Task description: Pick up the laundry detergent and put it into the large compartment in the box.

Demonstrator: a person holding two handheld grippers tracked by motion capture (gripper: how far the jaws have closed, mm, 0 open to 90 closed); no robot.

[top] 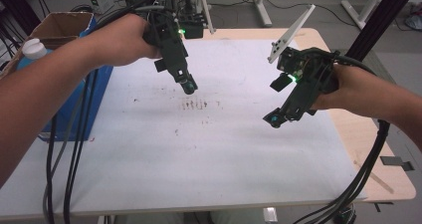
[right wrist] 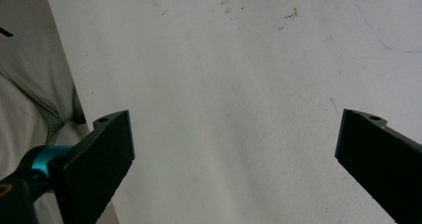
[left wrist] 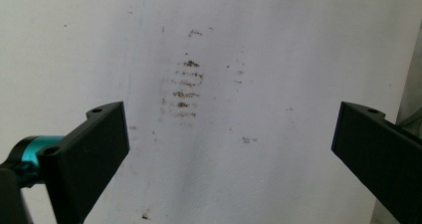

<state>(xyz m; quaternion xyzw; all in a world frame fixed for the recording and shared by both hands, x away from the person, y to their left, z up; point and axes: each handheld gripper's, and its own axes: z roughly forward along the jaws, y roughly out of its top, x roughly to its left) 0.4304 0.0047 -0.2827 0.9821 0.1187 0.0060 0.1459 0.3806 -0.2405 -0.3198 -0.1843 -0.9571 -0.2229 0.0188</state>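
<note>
While both hand-held grippers hang above the table [top: 149, 149], nothing is held: entry records an idle stage, with no object yet grasped and, by the look of it, all handling left to do.

Left hand-held gripper [top: 188, 86]: raised over the far middle of the white sheet [top: 224, 149], jaws spread wide and empty in the left gripper view [left wrist: 226, 134]. Directly beneath and ahead of it, a patch of brown smudges [left wrist: 185, 87], rows of short marks; seen also from the high view [top: 194, 104]. These marks are the nearest item to either tool.

Right hand-held gripper [top: 274, 118]: tilted down toward the sheet's right half, apart from the surface, jaws likewise wide and empty [right wrist: 234, 149]. A few brown specks [right wrist: 286, 14] lie beyond it.

Off-sheet items: cardboard box [top: 62, 25] and white-capped bottle [top: 34, 49] at the far left, beside a blue bin [top: 102, 82].

Hard to make out: whether the smudges are stain or loose crumbs; contents of the box; the bottle's body, cut off by the forearm.
</note>
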